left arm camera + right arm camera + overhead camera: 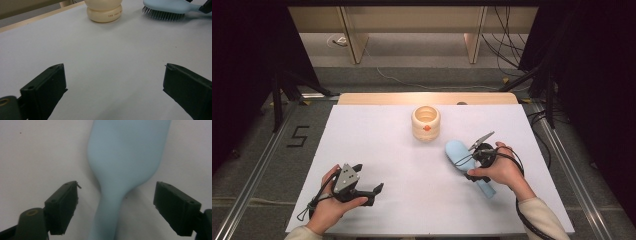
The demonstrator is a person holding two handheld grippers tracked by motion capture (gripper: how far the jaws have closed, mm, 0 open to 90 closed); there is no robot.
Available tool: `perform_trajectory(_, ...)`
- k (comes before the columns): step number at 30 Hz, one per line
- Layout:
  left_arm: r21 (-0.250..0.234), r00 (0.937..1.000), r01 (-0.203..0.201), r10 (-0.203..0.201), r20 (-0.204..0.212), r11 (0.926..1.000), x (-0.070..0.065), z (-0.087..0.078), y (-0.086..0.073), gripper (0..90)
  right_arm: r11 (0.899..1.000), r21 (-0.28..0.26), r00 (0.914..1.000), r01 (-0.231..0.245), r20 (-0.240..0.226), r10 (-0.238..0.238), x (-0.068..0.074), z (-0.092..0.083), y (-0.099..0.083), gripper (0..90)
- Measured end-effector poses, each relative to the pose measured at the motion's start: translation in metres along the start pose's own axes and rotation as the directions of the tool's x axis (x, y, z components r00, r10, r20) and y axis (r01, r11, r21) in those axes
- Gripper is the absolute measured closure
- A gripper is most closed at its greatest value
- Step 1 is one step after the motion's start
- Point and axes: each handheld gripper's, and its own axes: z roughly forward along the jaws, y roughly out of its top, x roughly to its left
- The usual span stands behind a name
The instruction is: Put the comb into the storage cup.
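We had the right gripper (116, 202) poised over the blue hairbrush (458, 153), its jaws apart on either side of the neck where the head narrows into the handle, touching nothing yet. The brush lay bristles down on the white table (402, 150), right of centre and near the cream jar (426, 122). We judged it light, stiff and smooth plastic, likely to slip or pivot, so the narrow handle close to the head seemed the best hold. The left gripper (113, 85) rested open, well apart.
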Motion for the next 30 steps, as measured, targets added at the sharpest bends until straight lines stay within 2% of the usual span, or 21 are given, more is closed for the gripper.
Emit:
perform_trajectory(3,0.0,1.0,0.002,-0.002,0.001,1.0,0.0,0.0,0.0,4.1,1.0,0.02,0.9999,-0.007,0.015,0.007,0.001,0.004,0.005,26.9)
perform_trajectory(6,0.0,1.0,0.002,-0.002,0.002,1.0,0.0,0.0,0.0,4.1,0.997,0.073,0.9994,-0.031,-0.015,0.032,0.0,0.007,0.007,26.6)
perform_trajectory(9,0.0,1.0,0.003,-0.003,0.002,1.0,0.0,0.0,0.0,4.2,0.993,0.106,0.9991,-0.042,-0.005,0.043,0.001,0.012,0.008,27.0)
perform_trajectory(14,0.004,1.0,-0.004,0.004,0.006,1.0,0.0,0.0,0.0,4.3,0.987,0.146,0.9979,-0.064,0.019,0.062,0.0,0.019,0.009,32.7)
perform_trajectory(20,0.004,1.0,-0.002,0.002,0.007,1.0,0.0,0.0,0.0,4.4,0.98,0.17,0.9943,-0.103,0.048,0.096,0.001,0.02,0.014,37.1)
perform_trajectory(22,0.004,1.0,-0.004,0.004,0.006,1.0,0.0,0.0,0.0,4.5,0.978,0.183,0.9938,-0.1,0.066,0.089,0.002,0.021,0.016,37.6)
perform_trajectory(30,0.004,0.9999,-0.001,0.001,0.01,1.0,-0.001,0.001,0.0,4.7,0.971,0.209,0.9915,-0.118,0.077,0.104,0.006,0.022,0.021,47.9)
